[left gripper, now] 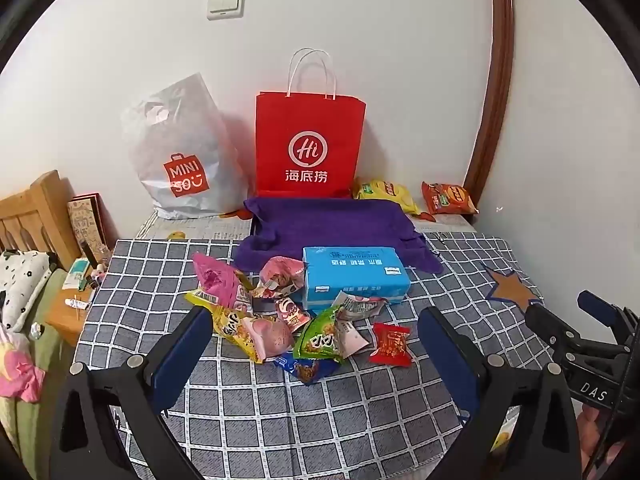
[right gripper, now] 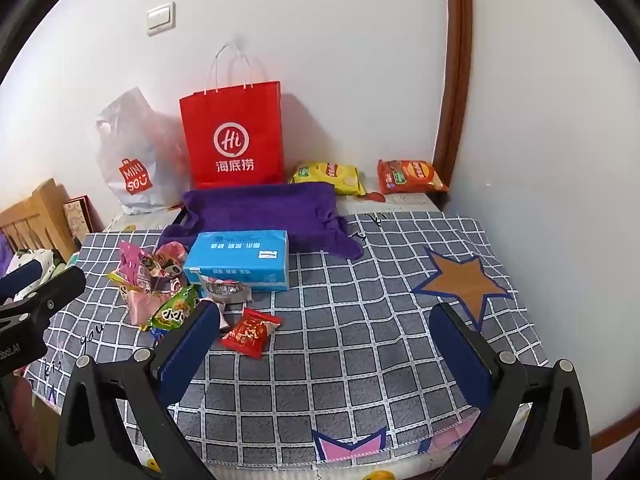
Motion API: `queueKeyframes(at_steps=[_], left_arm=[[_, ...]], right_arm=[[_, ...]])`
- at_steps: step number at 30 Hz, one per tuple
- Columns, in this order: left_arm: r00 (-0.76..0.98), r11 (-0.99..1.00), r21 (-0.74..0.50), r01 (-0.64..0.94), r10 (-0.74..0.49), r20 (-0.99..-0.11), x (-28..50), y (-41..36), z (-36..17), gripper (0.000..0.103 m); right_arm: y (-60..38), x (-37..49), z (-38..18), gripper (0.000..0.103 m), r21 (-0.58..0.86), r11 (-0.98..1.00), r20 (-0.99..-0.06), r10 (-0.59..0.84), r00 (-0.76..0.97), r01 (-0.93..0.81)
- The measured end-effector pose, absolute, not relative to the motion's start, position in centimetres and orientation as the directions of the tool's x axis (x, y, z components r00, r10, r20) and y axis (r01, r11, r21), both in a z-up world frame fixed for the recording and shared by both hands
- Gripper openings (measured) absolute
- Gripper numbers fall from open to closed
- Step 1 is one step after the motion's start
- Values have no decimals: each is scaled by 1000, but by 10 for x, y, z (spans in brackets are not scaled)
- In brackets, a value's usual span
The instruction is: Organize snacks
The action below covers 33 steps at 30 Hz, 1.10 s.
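I see my left gripper (left gripper: 316, 344) spread wide and holding nothing, above the heap of snack packets (left gripper: 276, 316) on the checked cloth (left gripper: 280, 412) of the counter. My right gripper (right gripper: 324, 336) is also released and empty, near the red packet (right gripper: 251, 333). Behind the heap lies the blue tissue pack (left gripper: 354, 278), touching the purple towel (left gripper: 320, 224).

Left claw (left gripper: 314, 340) spread wide over snack pile (left gripper: 280, 316), blue box (left gripper: 354, 278) behind, checked cloth (left gripper: 280, 408)
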<state>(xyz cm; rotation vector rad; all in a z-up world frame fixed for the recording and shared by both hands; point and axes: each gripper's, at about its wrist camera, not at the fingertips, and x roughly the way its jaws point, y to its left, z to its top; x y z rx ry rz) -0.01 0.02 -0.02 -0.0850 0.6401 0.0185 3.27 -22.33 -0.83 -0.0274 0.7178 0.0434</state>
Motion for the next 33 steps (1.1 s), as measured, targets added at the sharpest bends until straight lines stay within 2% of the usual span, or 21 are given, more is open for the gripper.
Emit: queueKeyframes(at_steps=[33], left_arm=[[808, 998, -46, -53, 16, -589, -6, 4, 5, 103]], right_arm=[[-221, 23, -2, 103, -4, 998, -644, 47, 764, -64]])
